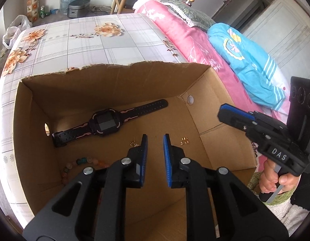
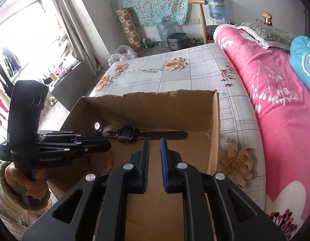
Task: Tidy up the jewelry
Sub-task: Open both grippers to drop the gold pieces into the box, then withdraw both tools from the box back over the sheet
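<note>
An open cardboard box [image 1: 118,76] stands on the bed. On its floor lie a black and pink watch [image 1: 103,121], a small gold chain [image 1: 133,144], a small gold piece [image 1: 184,141] and a bead bracelet [image 1: 82,163] at the near left. My left gripper [image 1: 155,138] is open and empty above the box floor, between the two gold pieces. My right gripper [image 2: 154,141] is open and empty over the box [image 2: 213,124], with the watch [image 2: 126,133] just beyond its tips. In the left wrist view the right gripper [image 1: 233,114] is over the box's right wall.
The box sits on a floral checked bedsheet [image 1: 106,40]. A pink quilt [image 1: 195,40] and a blue blanket [image 1: 249,60] lie to the right. The box walls have small round holes [image 1: 47,129]. A window and curtain [image 2: 60,20] are on the left.
</note>
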`<state>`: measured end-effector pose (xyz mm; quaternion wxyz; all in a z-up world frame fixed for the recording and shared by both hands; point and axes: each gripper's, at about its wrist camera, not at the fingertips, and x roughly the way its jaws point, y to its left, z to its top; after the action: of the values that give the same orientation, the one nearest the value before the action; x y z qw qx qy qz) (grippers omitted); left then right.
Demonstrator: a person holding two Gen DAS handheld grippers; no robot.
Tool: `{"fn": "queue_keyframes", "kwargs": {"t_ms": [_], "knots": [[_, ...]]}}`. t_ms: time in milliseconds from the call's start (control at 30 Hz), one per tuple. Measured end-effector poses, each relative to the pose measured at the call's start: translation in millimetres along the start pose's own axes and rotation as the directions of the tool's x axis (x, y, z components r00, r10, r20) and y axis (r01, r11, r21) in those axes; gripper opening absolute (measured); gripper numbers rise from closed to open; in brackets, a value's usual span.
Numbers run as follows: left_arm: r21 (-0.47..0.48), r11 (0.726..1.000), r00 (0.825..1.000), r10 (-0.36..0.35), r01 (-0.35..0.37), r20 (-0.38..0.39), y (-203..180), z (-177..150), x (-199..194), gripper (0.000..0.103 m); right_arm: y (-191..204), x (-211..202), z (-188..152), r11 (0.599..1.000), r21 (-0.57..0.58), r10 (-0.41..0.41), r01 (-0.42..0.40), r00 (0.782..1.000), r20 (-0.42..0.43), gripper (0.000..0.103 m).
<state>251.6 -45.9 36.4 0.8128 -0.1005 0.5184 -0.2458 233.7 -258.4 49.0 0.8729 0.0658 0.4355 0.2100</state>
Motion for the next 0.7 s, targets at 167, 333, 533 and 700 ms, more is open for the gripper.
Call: {"fn": "queue_keyframes", "kwargs": {"t_ms": [167,333,533,700], "knots": [[0.021,1.000,0.997,-0.002,0.001,0.076,-6,-7,-23,0.015,-6,-29,-7,0.999,0.040,-0.003,0.000,0.998,0.069,0.012],[0.069,0.998,0.983,-0.007,-0.005,0.181,-17,-23,-59,0.015,3,-58,-26,0.998,0.058,0.012,-0.020,0.992,0.127,0.023],[0.113,0.993,0.953,-0.010,-0.026,0.303,-20,-62,-112,0.018,20,-92,-62,0.999,0.041,0.015,-0.022,0.982,0.187,0.043],[0.109,0.992,0.929,0.016,-0.060,0.369,-11,-103,-150,0.027,35,-110,-91,1.000,0.019,-0.018,0.014,0.979,0.203,0.049]]}}
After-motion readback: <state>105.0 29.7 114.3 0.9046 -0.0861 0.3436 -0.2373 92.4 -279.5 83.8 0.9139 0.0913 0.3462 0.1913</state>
